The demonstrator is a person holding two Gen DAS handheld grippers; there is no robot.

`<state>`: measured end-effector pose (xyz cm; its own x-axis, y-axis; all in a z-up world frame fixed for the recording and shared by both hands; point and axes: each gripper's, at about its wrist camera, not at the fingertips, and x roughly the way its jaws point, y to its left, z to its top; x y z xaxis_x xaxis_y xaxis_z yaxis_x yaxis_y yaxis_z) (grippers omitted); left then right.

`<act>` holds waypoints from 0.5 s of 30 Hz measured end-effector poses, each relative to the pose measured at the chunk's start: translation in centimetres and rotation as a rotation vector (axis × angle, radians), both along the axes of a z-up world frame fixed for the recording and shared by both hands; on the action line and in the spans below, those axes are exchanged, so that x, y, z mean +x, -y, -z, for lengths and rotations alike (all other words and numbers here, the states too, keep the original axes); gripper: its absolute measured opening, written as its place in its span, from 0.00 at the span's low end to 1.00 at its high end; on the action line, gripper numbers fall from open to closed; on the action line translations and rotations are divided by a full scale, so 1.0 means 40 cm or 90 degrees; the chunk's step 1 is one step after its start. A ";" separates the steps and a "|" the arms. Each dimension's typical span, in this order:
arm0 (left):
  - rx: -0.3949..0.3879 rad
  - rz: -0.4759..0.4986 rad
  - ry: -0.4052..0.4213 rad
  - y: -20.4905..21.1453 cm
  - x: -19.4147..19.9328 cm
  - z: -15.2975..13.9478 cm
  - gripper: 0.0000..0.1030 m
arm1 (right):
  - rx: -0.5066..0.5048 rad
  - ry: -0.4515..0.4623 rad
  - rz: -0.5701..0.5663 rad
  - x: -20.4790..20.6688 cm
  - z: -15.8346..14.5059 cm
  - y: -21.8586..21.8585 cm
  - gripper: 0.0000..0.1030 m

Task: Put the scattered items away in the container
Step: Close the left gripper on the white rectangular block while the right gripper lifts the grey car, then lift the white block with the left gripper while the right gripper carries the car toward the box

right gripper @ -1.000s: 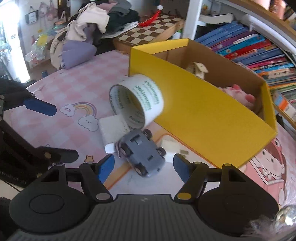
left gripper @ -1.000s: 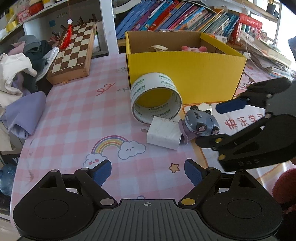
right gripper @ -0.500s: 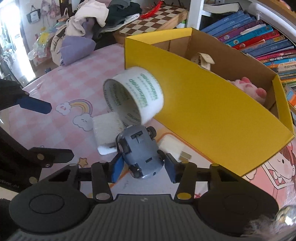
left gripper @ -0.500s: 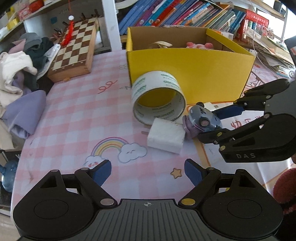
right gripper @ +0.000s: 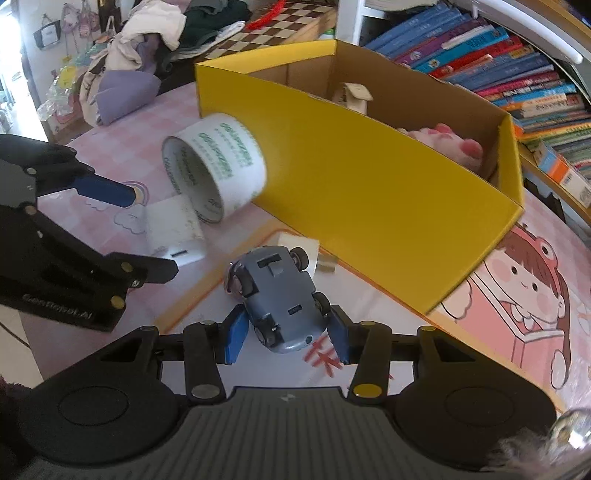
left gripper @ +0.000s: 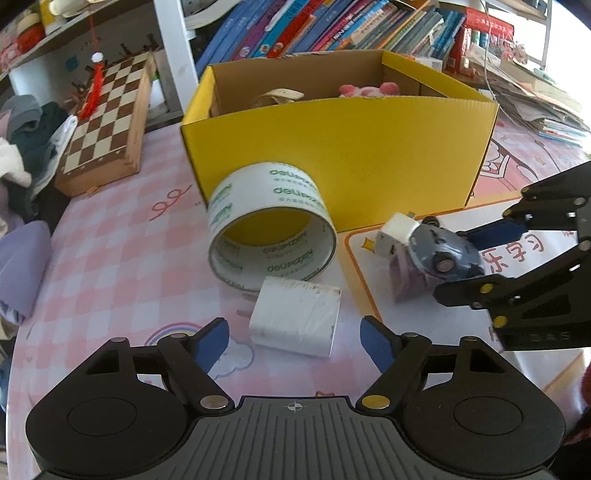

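My right gripper [right gripper: 288,341] is shut on a grey toy car [right gripper: 279,295], upside down, wheels up, lifted off the table; it also shows in the left wrist view [left gripper: 443,254]. My left gripper [left gripper: 295,341] is open and empty, just in front of a white rectangular block [left gripper: 295,321]. A roll of white tape [left gripper: 271,236] leans on its side against the yellow cardboard box [left gripper: 343,162]. The box holds a pink plush toy [right gripper: 448,144] and a tan item [right gripper: 354,96]. A small white cube [left gripper: 395,234] lies by the box.
A wooden chessboard [left gripper: 107,122] lies at the far left of the pink checked tablecloth [left gripper: 122,258]. Clothes [right gripper: 147,44] are piled beyond the table edge. Shelves of books [left gripper: 332,26] stand behind the box.
My right gripper closed on the toy car and lifted it back from the tape roll. My left gripper moved forward toward the white block and stayed open.
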<state>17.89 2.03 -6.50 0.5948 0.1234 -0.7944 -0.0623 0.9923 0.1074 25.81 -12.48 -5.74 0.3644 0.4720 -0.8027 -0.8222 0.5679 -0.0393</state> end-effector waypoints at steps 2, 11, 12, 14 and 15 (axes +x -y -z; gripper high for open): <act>0.004 0.006 0.000 0.004 0.012 0.006 0.77 | 0.002 -0.003 0.002 0.002 0.000 0.007 0.43; -0.041 0.016 -0.019 -0.014 0.036 0.030 0.74 | 0.002 -0.005 -0.004 0.006 0.001 0.005 0.43; -0.050 0.017 -0.019 -0.017 0.035 0.030 0.69 | 0.002 -0.005 -0.004 0.007 0.001 0.004 0.44; -0.058 0.017 -0.018 -0.019 0.033 0.029 0.59 | 0.002 -0.006 -0.004 0.008 0.002 0.002 0.44; -0.058 0.018 -0.018 -0.019 0.032 0.028 0.55 | 0.002 -0.006 -0.004 0.008 0.002 0.001 0.44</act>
<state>19.17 2.79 -7.62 0.5742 0.0341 -0.8180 -0.0329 0.9993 0.0185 26.12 -12.54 -5.83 0.3544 0.4768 -0.8044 -0.8259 0.5630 -0.0302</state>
